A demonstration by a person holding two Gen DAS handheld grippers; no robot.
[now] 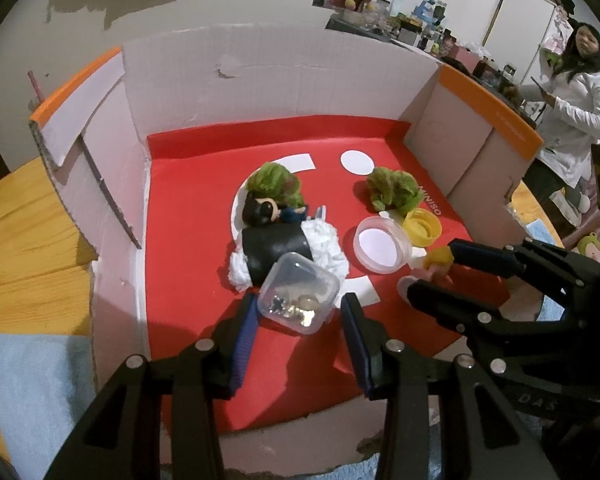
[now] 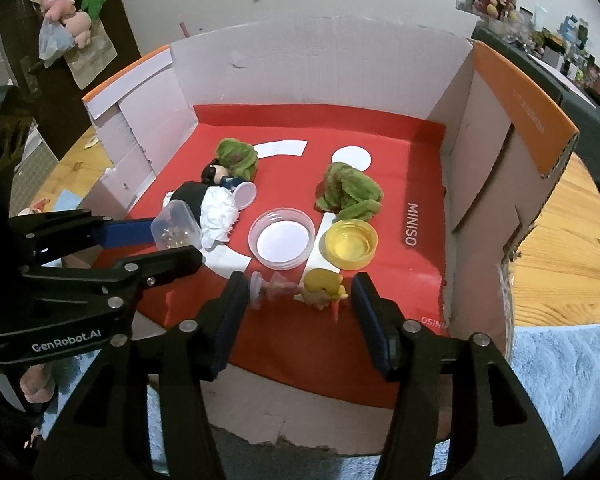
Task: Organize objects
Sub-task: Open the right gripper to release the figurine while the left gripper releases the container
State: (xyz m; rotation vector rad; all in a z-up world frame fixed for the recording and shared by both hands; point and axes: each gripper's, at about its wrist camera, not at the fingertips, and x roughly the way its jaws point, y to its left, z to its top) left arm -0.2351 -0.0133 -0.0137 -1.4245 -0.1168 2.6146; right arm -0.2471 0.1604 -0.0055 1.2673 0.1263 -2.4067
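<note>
A small figurine (image 2: 300, 288) with yellow hair lies sideways on the cardboard box's (image 2: 484, 160) red floor, between the right gripper's (image 2: 298, 300) spread fingers, untouched. The left gripper (image 1: 296, 304) pinches a clear plastic container (image 1: 298, 296) just beside it. Open floor lies nearer the cameras.

A wooden desk (image 2: 560, 240) carries an open cardboard box (image 2: 320, 60) with orange-edged flaps, its floor lined with a red sheet (image 2: 380, 184) printed with white shapes. On the sheet lie two green leafy pieces (image 2: 348, 192), a clear round lid (image 2: 281, 240), a yellow cap (image 2: 348, 246), a dark-haired figurine (image 2: 216, 174), a black roll with white paper (image 2: 208, 204) and a small yellow-haired figurine (image 2: 324, 286). Pale blue cloth (image 2: 564, 364) lies on the desk beside the box.
</note>
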